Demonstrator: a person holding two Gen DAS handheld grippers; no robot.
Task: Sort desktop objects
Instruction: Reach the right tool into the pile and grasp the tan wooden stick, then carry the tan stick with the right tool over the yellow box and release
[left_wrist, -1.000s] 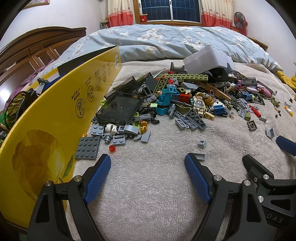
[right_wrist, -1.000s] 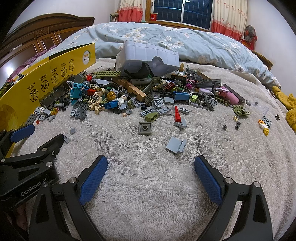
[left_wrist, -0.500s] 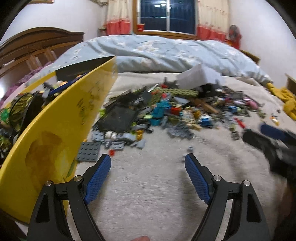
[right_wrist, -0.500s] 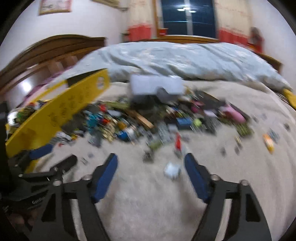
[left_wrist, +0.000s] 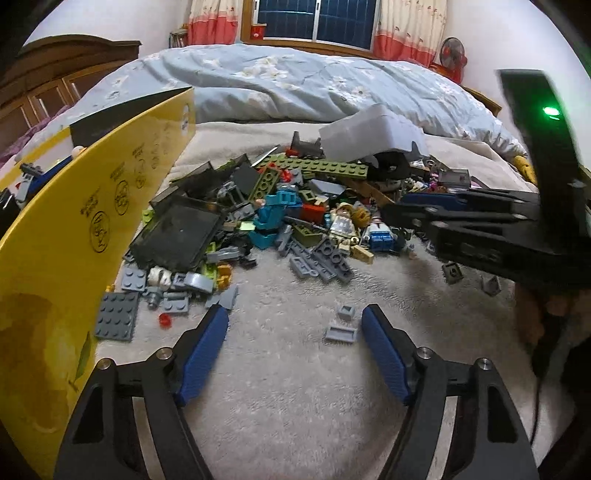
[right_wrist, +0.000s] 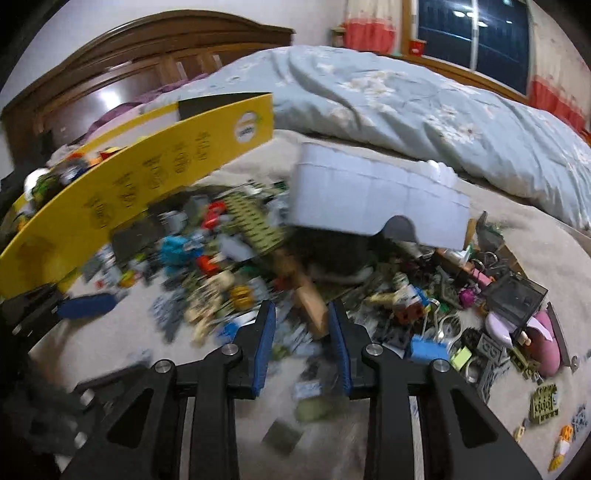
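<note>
my right gripper (right_wrist: 301, 325) has been closing, half shut and empty, over the brick pile (right_wrist: 236, 273) beside the yellow box (right_wrist: 147, 184)

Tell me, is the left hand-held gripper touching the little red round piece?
Apart. The left wrist view shows pale towel between the left hand-held gripper and the red round piece, which lies beside its left finger.

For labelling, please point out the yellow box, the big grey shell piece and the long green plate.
yellow box (left_wrist: 74, 236), left wrist view, printed side wall.
big grey shell piece (right_wrist: 369, 199), right wrist view, flat side.
long green plate (left_wrist: 325, 168), left wrist view, studded top.
</note>
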